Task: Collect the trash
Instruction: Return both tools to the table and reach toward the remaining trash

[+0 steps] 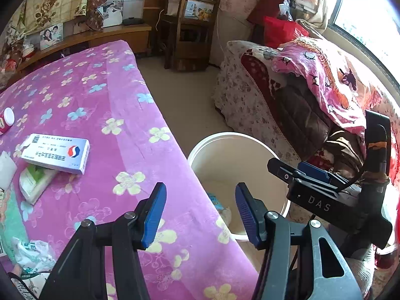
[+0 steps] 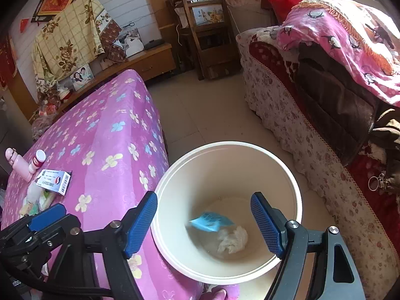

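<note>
The blue wrapper (image 2: 211, 221) and a crumpled tissue (image 2: 233, 242) lie touching at the bottom of the cream bucket (image 2: 175, 172), which stands on the floor just beside the pink flowered cloth (image 1: 105, 92). Your right gripper (image 2: 203, 225) hangs over the bucket's mouth, jaws wide apart and gripping nothing. Your left gripper (image 1: 200, 216) is spread partway, also empty, above the cloth's edge. On the cloth lie a white box (image 1: 56, 153), a tissue pack (image 1: 35, 182) under it, and a red-and-white bottle (image 1: 6, 121).
</note>
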Tool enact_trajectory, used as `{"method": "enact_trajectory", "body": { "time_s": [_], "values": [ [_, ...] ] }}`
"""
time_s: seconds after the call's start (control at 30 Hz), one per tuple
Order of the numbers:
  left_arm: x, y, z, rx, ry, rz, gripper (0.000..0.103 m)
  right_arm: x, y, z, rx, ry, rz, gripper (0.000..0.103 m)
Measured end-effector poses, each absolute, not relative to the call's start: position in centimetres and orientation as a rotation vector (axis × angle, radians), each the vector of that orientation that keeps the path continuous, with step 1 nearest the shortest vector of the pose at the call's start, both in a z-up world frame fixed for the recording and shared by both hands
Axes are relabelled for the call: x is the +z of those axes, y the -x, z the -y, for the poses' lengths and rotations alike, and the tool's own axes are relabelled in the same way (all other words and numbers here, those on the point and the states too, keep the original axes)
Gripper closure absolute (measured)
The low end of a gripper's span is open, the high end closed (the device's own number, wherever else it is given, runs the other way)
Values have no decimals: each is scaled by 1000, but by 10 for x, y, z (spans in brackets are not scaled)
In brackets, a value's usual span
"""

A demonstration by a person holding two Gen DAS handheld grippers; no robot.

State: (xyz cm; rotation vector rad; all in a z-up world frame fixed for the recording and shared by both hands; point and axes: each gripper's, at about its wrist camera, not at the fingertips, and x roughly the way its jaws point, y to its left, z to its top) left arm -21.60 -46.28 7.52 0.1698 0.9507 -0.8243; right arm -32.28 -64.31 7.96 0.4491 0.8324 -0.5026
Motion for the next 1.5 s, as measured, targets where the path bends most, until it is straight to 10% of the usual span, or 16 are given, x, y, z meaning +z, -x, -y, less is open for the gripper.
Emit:
{"method": "enact_trajectory", "body": {
  "time_s": [1.5],
  "values": [
    [95, 137, 178, -344, -29, -915, 37, 99, 237, 427, -10, -316, -906, 23]
  ]
}}
